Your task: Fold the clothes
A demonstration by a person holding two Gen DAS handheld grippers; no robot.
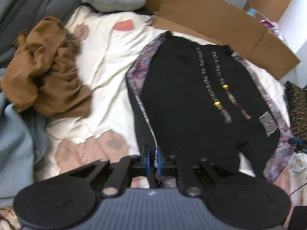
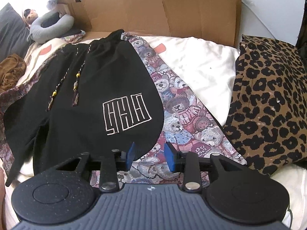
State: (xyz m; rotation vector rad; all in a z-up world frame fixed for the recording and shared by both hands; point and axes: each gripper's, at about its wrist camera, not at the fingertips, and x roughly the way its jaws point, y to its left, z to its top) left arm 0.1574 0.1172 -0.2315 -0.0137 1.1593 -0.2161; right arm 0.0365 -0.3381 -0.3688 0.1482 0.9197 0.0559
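Black shorts with beaded drawstrings and a white stitched logo lie flat on a teddy-bear patterned cloth spread over the bed. My left gripper sits at the near left edge of that cloth, its blue pads pinched together on the cloth's edge. Over the near right hem of the shorts hangs my right gripper, open, with its left pad at the hem and only patterned cloth showing in the gap.
A crumpled brown garment lies to the left on the cream bed cover. Flattened cardboard stands behind. A leopard-print pillow is at the right, a grey neck pillow at the far left.
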